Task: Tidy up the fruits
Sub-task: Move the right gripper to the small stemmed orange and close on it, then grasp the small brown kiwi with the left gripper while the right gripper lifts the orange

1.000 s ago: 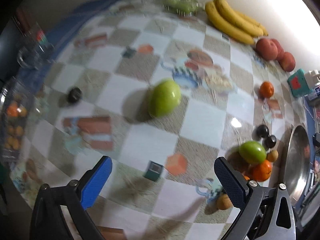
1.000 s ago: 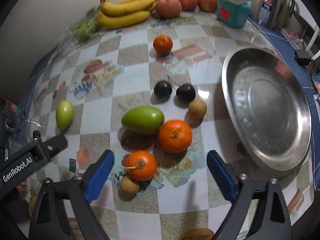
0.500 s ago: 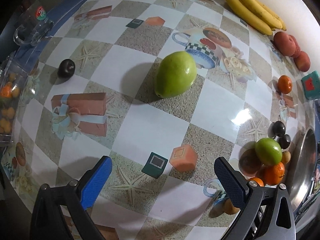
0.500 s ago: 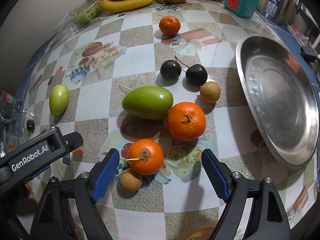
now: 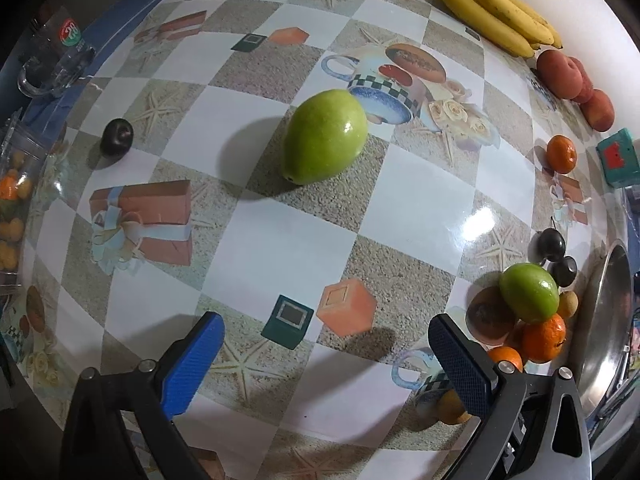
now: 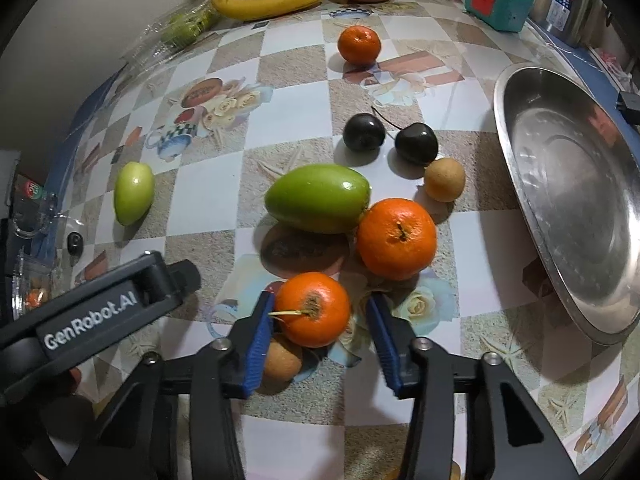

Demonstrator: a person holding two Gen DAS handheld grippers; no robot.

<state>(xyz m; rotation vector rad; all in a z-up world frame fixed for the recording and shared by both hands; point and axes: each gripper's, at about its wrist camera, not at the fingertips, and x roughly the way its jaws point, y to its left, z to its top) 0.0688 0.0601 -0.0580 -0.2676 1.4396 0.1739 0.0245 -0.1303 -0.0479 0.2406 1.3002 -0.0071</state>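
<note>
While a brown fruit (image 6: 280,360) crowds my right tool (image 6: 318,334), it straddles the stemmed orange (image 6: 312,309), spread | left tool (image 5: 324,364) spread over desk (image 5: 280,240)

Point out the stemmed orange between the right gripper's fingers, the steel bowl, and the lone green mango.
stemmed orange (image 6: 312,310), right wrist view, its front face.
steel bowl (image 6: 576,196), right wrist view, inner wall.
lone green mango (image 5: 324,136), left wrist view, its top side.

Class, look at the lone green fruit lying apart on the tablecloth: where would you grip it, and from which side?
Grip the green fruit across its broad middle, coming down from above with the left gripper. It lies on its side, tapering towards a narrow end, so pads there would likely slip. Its sides have nothing close by.
</note>
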